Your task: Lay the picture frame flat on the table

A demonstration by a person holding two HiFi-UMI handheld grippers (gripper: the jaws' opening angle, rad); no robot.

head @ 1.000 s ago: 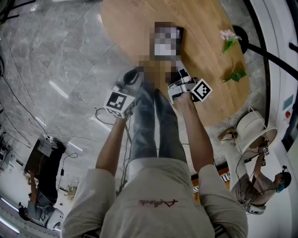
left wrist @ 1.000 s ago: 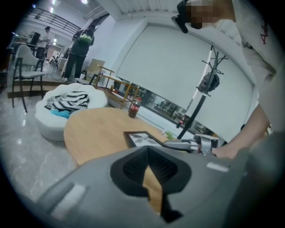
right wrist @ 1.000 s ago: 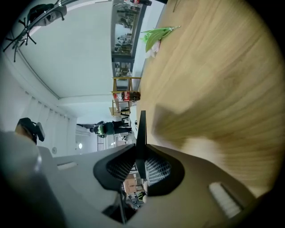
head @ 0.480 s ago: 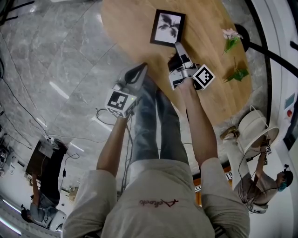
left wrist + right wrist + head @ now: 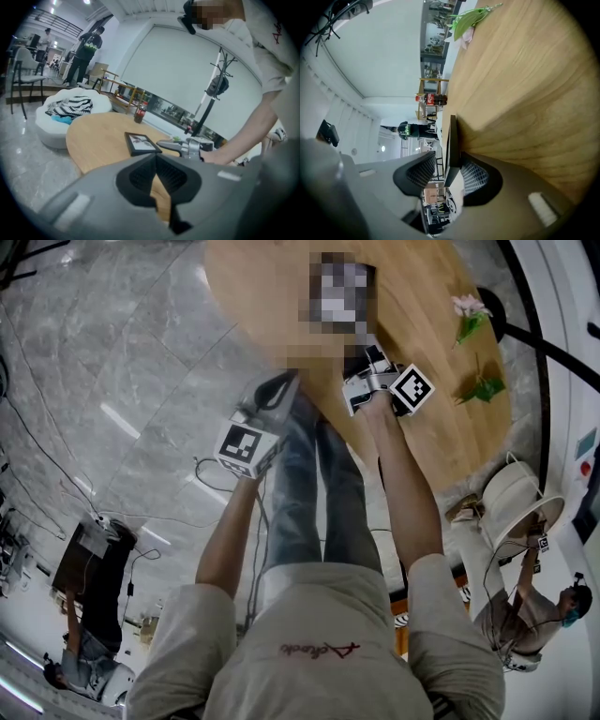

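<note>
The black picture frame (image 5: 140, 143) lies flat on the round wooden table (image 5: 93, 136), picture side up; in the head view a mosaic patch covers it. My right gripper (image 5: 370, 357) reaches over the table's near edge to the frame's near side. In the right gripper view the frame's edge (image 5: 452, 136) sits between the jaws of that gripper (image 5: 447, 159); they are opening, with a gap at the left pad (image 5: 419, 171). My left gripper (image 5: 281, 385) hangs off the table's left side over the floor, shut and empty, as the left gripper view (image 5: 156, 157) confirms.
Two flower sprigs (image 5: 466, 320) (image 5: 483, 388) lie on the table's right part. A cola bottle (image 5: 139, 112) stands beyond the table, with a white pouf (image 5: 70, 112) to its left. A white lampshade-like thing (image 5: 511, 502) and a crouching person (image 5: 525, 615) are at the right.
My right gripper moved farther over the table with the frame, which now rests flat. Both arms shifted slightly forward.
</note>
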